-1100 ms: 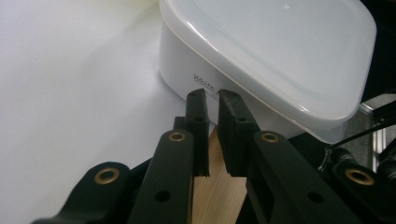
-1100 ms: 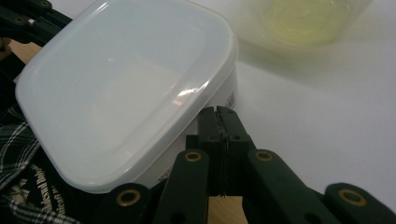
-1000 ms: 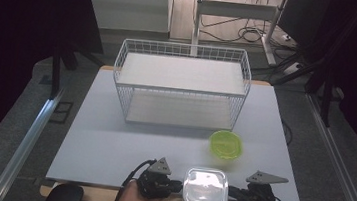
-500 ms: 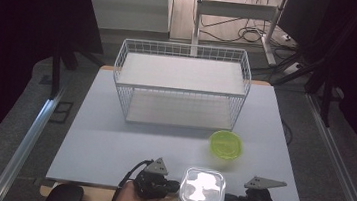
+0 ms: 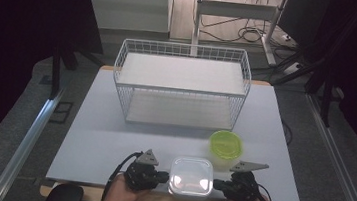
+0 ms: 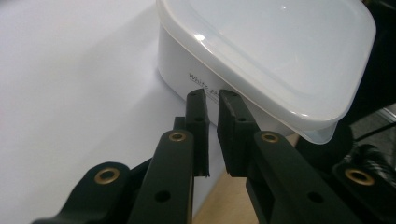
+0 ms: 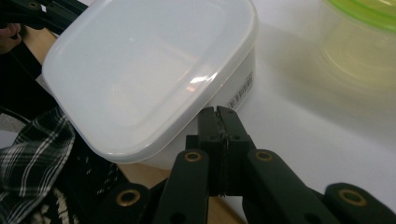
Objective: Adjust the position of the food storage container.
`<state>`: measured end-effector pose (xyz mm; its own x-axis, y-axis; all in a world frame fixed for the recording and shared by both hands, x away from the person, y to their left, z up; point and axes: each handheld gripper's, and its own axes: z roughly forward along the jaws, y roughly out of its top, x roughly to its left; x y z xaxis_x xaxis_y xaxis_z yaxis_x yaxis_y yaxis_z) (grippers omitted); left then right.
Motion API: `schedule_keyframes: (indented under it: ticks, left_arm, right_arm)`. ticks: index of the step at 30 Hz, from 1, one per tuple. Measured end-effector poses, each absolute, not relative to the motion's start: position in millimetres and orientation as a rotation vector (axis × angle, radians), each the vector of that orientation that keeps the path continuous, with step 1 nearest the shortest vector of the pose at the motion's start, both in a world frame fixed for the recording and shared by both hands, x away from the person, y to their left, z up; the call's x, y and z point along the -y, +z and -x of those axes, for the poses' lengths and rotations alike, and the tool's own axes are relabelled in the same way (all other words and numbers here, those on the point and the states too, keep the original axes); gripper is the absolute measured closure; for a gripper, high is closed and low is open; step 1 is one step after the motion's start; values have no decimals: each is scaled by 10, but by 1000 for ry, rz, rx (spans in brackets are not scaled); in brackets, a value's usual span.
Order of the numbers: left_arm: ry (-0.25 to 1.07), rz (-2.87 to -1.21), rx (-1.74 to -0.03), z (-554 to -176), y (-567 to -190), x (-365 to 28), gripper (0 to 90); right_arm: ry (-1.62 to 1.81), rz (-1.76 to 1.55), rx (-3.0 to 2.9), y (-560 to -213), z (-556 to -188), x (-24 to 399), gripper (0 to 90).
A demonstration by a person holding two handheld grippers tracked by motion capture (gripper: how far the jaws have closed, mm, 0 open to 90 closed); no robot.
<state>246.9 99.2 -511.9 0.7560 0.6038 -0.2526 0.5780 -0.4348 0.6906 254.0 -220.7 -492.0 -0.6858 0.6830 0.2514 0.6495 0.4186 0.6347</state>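
The white box point(image 5: 190, 176) stands at the near edge of the table point(image 5: 112, 134), between the 2 grippers. It is square with round corners and has a clear lid on it. In the high view its near side reaches the wooden edge of the table.

The left gripper point(image 5: 158, 175) is at the left side of the box, with its tips just beside the wall. In the left gripper view the tips point(image 6: 212, 100) point at the wall under the lid rim, near a small printed label. The jaws are nearly together, with only a thin gap, and nothing is between them. I cannot tell if the tips touch the wall.

The right gripper point(image 5: 218, 186) is at the right side of the box. In the right gripper view its tips point(image 7: 218, 112) are very close to the wall, below the lid rim, beside another label. These jaws are pressed together and hold nothing.

A green tub point(image 5: 226, 146) with a green lid stands behind the box to the right, near but apart from it. A white wire basket point(image 5: 182, 88) stands farther back, in the middle of the table, well apart from the box.
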Motion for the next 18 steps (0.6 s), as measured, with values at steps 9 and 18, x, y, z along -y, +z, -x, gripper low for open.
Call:
schedule_keyframes:
  ticks: [9,18]
  left_arm:
    - [109,-2121,-985,-2623,-5100,-1307,837]
    - [150,-2101,-1048,-2801,-5086,-1494,839]
  right_arm:
    - [1148,-1161,-2649,-4949,-2825,1843,888]
    - [1132,-1109,-2651,-4944,-3104,1571,889]
